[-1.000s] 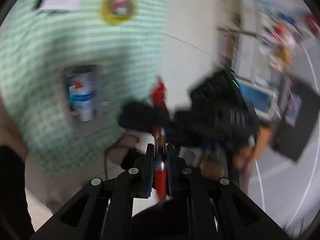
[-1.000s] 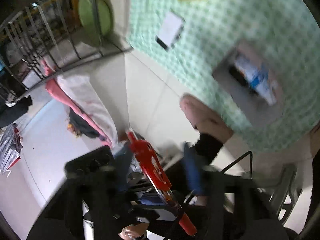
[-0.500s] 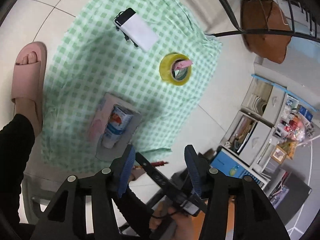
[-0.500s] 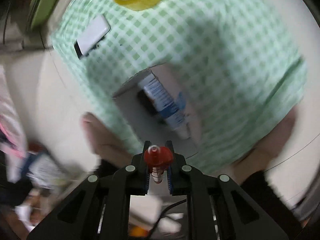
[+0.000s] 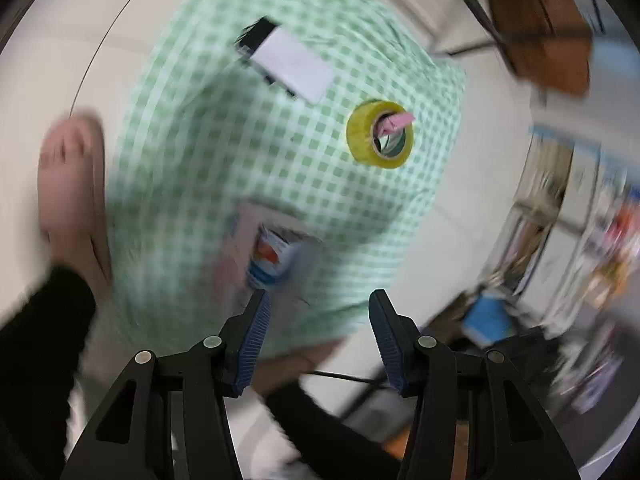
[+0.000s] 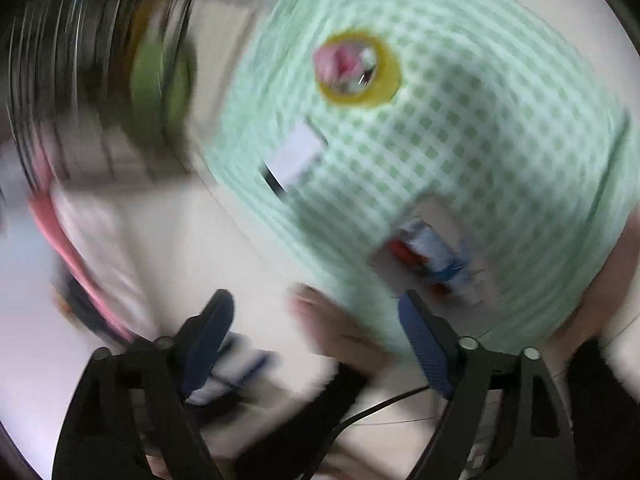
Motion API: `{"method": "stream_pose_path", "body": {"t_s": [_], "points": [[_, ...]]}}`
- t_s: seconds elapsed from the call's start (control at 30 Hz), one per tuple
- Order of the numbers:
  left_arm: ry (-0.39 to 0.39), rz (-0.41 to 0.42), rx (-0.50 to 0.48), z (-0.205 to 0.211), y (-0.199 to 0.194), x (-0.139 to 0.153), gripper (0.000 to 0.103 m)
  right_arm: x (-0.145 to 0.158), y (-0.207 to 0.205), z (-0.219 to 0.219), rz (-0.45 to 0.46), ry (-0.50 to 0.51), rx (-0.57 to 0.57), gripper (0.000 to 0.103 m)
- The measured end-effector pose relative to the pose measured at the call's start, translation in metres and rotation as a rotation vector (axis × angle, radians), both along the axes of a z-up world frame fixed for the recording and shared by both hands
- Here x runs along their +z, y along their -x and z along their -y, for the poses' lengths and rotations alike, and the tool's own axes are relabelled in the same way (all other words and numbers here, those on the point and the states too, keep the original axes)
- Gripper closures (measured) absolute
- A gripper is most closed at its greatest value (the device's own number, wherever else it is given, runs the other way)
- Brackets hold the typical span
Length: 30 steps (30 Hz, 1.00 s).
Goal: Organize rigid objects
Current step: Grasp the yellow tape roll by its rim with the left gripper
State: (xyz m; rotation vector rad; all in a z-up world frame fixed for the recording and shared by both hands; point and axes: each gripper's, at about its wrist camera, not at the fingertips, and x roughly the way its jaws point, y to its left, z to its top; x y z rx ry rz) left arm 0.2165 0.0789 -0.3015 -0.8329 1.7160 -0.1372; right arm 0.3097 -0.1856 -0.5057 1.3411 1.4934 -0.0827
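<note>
A green checked cloth (image 5: 192,152) lies on the floor. On it are a yellow tape roll (image 5: 379,134) with a pink item inside, a white and black flat device (image 5: 286,62), and a grey tray (image 5: 240,264) holding a blue and white tube (image 5: 268,258). My left gripper (image 5: 318,338) is open and empty above the cloth's near edge. My right gripper (image 6: 316,344) is open and empty. In the right wrist view the tray (image 6: 432,208) holds the tube (image 6: 438,256) and a red object (image 6: 404,254), blurred. The tape roll (image 6: 358,66) and device (image 6: 294,156) show there too.
A foot in a pink slipper (image 5: 70,184) stands left of the cloth. A brown box (image 5: 540,28) and shelves (image 5: 580,216) are at the right. In the right wrist view a dark rack (image 6: 80,60) with a green plate (image 6: 160,76) and pink cloth (image 6: 80,248) are at the left.
The right gripper has opened and let go of the red object, which now appears in the tray by the tube. Both cameras are swinging fast, so views are blurred.
</note>
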Motion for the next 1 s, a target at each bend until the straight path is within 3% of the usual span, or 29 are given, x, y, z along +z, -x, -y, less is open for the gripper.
{"method": "stream_pose_path", "body": {"t_s": [0.13,0.23,0.37,0.47,0.6,0.83,0.9,1.0], "points": [[-0.143,0.102,-0.163,0.037,-0.001,-0.006,0.054,0.009,0.015,0.048,-0.023,-0.066,-0.255,0.014],[-0.177,0.138,-0.216,0.062,-0.016,-0.029,0.054,0.017,0.015,0.064,-0.014,-0.092,-0.317,0.012],[-0.181,0.212,-0.171,0.094,-0.053,-0.073,0.054,0.025,0.017,0.067,0.005,-0.173,-0.330,0.012],[-0.201,0.186,-0.097,0.110,-0.071,-0.101,0.054,0.023,0.018,0.066,0.014,-0.203,-0.314,0.011],[-0.143,0.147,0.017,0.132,-0.086,-0.129,0.054,0.016,0.025,0.070,-0.009,-0.228,-0.310,0.011],[-0.181,0.137,-0.028,0.168,-0.102,-0.171,0.054,0.007,0.030,0.072,-0.036,-0.273,-0.276,0.011],[-0.221,0.106,-0.045,0.170,-0.106,-0.188,0.067,0.005,0.033,0.073,-0.042,-0.284,-0.270,0.011],[-0.215,0.094,-0.017,0.168,-0.107,-0.204,0.073,0.001,0.039,0.076,-0.059,-0.286,-0.270,0.011]]}}
